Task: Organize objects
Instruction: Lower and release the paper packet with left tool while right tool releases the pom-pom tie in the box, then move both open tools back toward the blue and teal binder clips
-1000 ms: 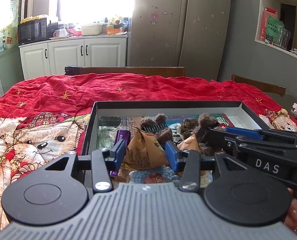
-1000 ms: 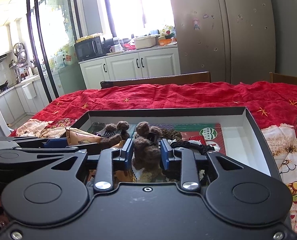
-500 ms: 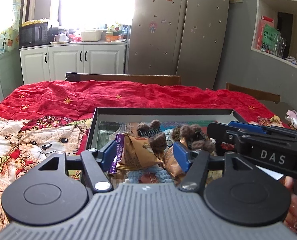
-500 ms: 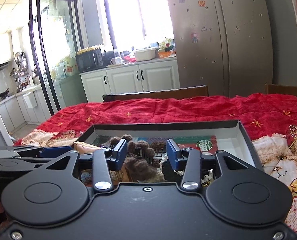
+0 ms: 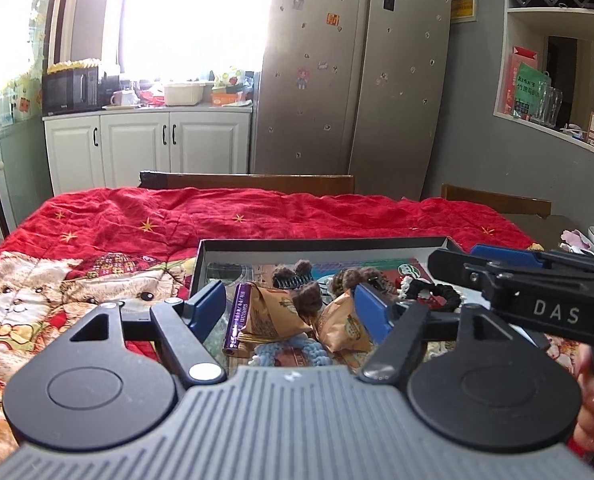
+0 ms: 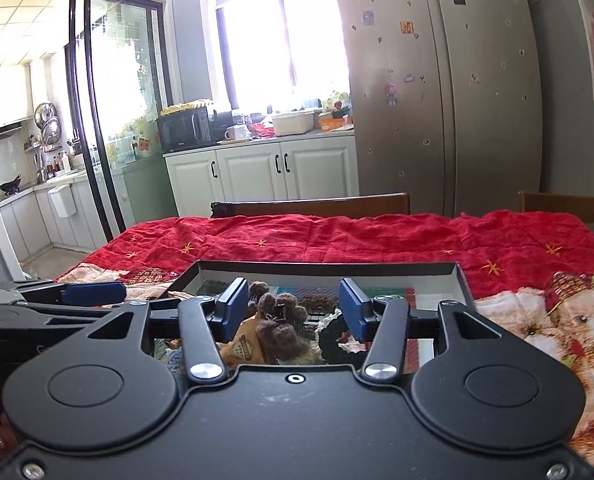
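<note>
A black shallow box [image 5: 321,245] [image 6: 329,268] lies on the red quilt and holds small things: brown snack packets [image 5: 269,318], a purple tube [image 5: 237,320], brown fuzzy hair clips [image 5: 293,276] [image 6: 283,334], a black scrunchie [image 5: 433,294] and a blue knitted piece [image 5: 297,350]. My left gripper [image 5: 291,310] is open above the box's near left part, around nothing. My right gripper [image 6: 293,308] is open above the box, with the brown fuzzy clip lying below between its fingers. The right gripper also shows in the left wrist view [image 5: 537,280].
The red quilt with teddy-bear print [image 5: 97,280] [image 6: 557,320] covers the table. Wooden chair backs [image 5: 257,180] stand behind it. A fridge [image 5: 357,80] and white cabinets [image 5: 157,148] are at the back. Small items [image 5: 589,236] lie at the far right.
My right gripper opened and let go of the brown fuzzy clip into the box. Both grippers opened wider and rose and drew back from the box.
</note>
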Tool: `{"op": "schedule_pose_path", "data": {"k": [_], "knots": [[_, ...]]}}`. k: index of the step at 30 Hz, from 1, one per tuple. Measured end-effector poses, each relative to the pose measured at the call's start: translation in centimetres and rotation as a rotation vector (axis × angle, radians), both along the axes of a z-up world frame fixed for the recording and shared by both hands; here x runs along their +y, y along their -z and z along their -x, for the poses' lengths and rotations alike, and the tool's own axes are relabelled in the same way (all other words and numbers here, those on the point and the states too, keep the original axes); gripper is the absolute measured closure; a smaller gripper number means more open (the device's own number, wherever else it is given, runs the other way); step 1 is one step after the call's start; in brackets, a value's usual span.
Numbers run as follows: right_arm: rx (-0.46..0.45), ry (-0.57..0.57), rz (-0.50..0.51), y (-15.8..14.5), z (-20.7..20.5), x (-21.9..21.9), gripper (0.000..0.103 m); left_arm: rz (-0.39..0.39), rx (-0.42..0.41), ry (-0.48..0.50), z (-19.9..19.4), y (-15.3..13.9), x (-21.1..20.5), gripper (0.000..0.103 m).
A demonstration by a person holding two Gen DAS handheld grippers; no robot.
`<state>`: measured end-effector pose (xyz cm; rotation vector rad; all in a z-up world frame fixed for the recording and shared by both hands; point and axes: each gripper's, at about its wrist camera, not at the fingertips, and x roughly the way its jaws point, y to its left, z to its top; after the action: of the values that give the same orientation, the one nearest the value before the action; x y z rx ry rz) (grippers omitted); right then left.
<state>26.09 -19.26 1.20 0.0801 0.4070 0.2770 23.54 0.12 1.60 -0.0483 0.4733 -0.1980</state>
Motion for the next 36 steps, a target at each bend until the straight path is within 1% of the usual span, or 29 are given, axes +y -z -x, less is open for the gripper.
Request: {"op": "schedule_pose_path", "data": {"k": [6,11,21,24,29,36], "knots": [[-0.018,-0.009,0.030,-1.5,2.4,-0.8,0.052,-0.019,-0.014,0.002,2.0,-1.0,0.2,0.019],[-0.010,-0.026,0.045,-2.1,4.8,-1.5,0.052,-0.039,-0.021,0.014,3.8,-1.4,0.2,0.018],[-0.022,-0.051,0.099,-2.8,9.1,-2.2,0.048,-0.063,-0.023,0.040,6.9,-1.2,0.5,0.017],[-0.027,-0.055,0.109,-2.8,10.4,-2.4,0.048,-0.066,-0.026,0.041,7.6,-1.2,0.7,0.017],[-0.024,-0.056,0.104,-2.5,11.9,-3.0,0.047,-0.045,-0.022,0.043,8.7,-0.9,1.1,0.016],[-0.005,-0.046,0.096,-1.1,13.2,-4.7,0.042,-0.032,-0.006,0.049,9.8,0.2,1.4,0.016]]}}
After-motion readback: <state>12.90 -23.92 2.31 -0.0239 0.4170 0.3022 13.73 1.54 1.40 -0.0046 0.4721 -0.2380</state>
